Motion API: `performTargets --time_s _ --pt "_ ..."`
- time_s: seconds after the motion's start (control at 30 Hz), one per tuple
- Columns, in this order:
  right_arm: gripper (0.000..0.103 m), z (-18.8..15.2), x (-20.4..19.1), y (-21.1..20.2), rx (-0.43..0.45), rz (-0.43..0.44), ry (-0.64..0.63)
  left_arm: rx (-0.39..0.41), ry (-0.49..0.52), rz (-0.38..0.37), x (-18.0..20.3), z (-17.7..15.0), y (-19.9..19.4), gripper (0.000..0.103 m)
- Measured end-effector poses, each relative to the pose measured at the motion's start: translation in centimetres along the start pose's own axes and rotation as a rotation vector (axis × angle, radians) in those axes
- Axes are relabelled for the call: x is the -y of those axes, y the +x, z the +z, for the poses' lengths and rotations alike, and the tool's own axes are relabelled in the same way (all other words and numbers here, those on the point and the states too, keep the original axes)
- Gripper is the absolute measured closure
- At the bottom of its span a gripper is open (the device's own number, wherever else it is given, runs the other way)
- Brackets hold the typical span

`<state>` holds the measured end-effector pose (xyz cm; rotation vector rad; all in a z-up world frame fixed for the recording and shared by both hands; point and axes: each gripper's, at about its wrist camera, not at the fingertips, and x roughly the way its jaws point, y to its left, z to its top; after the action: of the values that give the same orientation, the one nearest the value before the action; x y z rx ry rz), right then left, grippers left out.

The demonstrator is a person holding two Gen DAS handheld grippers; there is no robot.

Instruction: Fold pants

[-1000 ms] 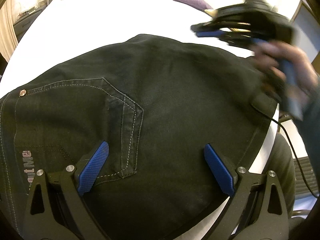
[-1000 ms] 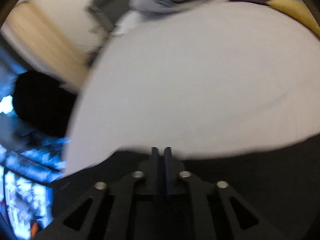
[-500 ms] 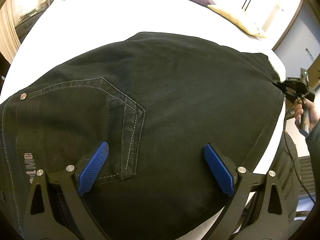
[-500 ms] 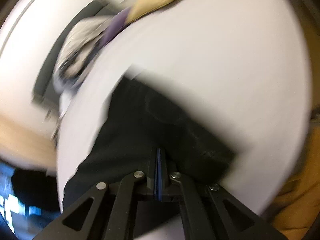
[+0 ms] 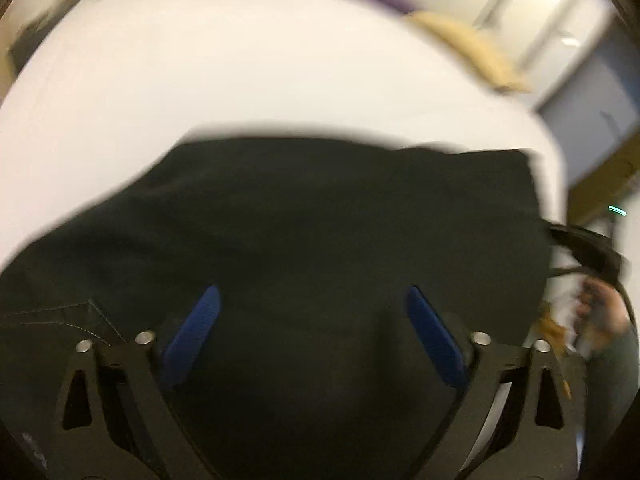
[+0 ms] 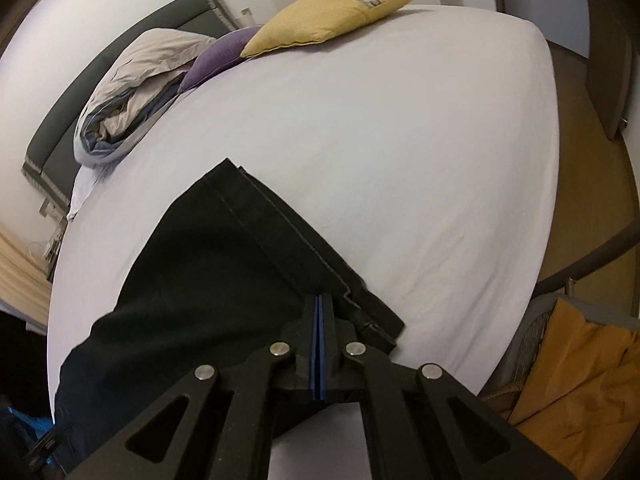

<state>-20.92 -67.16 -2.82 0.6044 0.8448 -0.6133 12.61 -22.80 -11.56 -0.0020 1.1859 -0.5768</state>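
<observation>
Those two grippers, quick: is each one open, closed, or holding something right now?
Left gripper: open, fingers spread above the black pants, holding nothing.
Right gripper: closed on the pants at the hem end.

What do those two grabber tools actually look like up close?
Both are matte black frames of triangular struts with open cut-outs and round silver rivets. The left gripper has two slim fingers faced with textured blue pads. The right gripper shows only a thin blue line between its black fingers.

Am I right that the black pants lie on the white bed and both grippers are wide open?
Not quite. The black pants do lie on the white bed, but only the left gripper is open. The right wrist view shows the right gripper shut.
</observation>
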Motion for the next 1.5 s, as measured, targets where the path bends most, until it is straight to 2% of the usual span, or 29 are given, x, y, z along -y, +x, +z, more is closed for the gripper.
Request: performTargets --time_s 0.07,0.13,0.2,0.27,0.33,0.4,0.43,0.47,0.53,0.6,0.63,0.67,0.7,0.73,0.77,0.87,0.9,1.0,1.23,1.33,1.37,1.43,1.5 --pt "0.103 0.4 0.3 0.4 -0.005 0.004 -0.008 0.035 -0.052 -0.080 -2.3 -0.4 -1.2 0.020" --pt "0.103 0.4 0.3 0.6 -0.002 0.001 -0.015 0.053 -0.083 -0.021 -5.1 -1.3 -3.2 0.022" --pt "0.103 0.5 0.1 0.9 0.010 -0.003 -0.019 0.096 -0.142 -0.091 -8.8 -3.1 -4.8 0.024" --pt "0.103 0.5 0.1 1.1 0.013 -0.001 -0.023 0.172 -0.185 -0.129 -12.0 -5.3 -6.3 0.025" --pt "0.103 0.7 0.2 0.8 0.007 0.025 -0.011 0.228 -0.191 -0.119 -13.6 -7.1 -7.4 0.031" --pt "0.103 1.0 0.8 -0.5 0.013 0.071 0.036 0.252 -0.207 -0.128 -14.3 -7.9 -8.2 0.033" --pt "0.098 1.1 1.1 -1.5 0.032 0.088 0.060 0.257 -0.211 -0.096 -14.5 -8.3 -8.7 0.033" --pt "0.095 1.0 1.5 -2.7 0.062 0.105 0.087 0.259 -0.224 -0.098 -14.7 -8.6 -9.0 0.033" --pt "0.079 0.4 2.4 -5.3 0.117 0.188 0.142 0.264 -0.269 -0.097 -14.9 -9.3 -9.8 0.033" --pt "0.073 -0.4 3.1 -6.7 0.140 0.257 0.183 0.295 -0.282 -0.158 -13.8 -8.9 -10.9 0.033" --pt "0.071 -1.1 3.7 -7.1 0.151 0.315 0.221 0.315 -0.252 -0.187 -12.2 -7.7 -11.9 0.030" --pt "0.069 -1.5 4.1 -7.0 0.148 0.341 0.253 0.320 -0.219 -0.177 -11.2 -7.1 -12.2 0.023" --pt "0.063 -1.8 4.4 -6.7 0.137 0.354 0.279 0.318 -0.187 -0.164 -10.5 -6.7 -12.2 0.020" --pt "0.062 -2.3 4.8 -5.9 0.114 0.373 0.315 0.310 -0.158 -0.156 -9.6 -6.2 -11.5 0.018" --pt "0.062 -2.6 5.0 -5.0 0.094 0.380 0.342 0.289 -0.152 -0.140 -9.1 -5.6 -10.2 0.018" --pt "0.062 -3.7 6.1 -2.1 0.026 0.392 0.444 0.152 -0.220 -0.057 -9.5 -5.0 -5.7 0.019" --pt "0.062 -3.8 6.3 -1.5 0.009 0.408 0.473 0.174 -0.194 -0.030 -9.1 -5.0 -5.6 0.019" --pt "0.062 -4.1 6.5 -0.3 0.011 0.452 0.524 0.142 -0.149 0.024 -8.1 -4.6 -5.2 0.019" --pt "0.062 -2.7 7.1 2.0 0.055 0.549 0.616 0.150 -0.164 0.031 -9.0 -5.6 -5.7 0.019" --pt "0.063 -2.3 6.9 2.4 0.065 0.568 0.615 0.150 -0.164 0.034 -9.0 -7.2 -6.4 0.019" --pt "0.065 -2.2 6.7 2.4 0.064 0.570 0.603 0.149 -0.165 0.035 -8.7 -6.7 -6.2 0.019" --pt "0.089 -2.2 6.2 2.6 0.044 0.562 0.578 0.147 -0.167 0.040 -8.6 -6.6 -5.9 0.019" --pt "0.094 -2.3 5.9 2.8 0.045 0.529 0.564 0.145 -0.165 0.043 -8.6 -6.6 -5.9 0.019"
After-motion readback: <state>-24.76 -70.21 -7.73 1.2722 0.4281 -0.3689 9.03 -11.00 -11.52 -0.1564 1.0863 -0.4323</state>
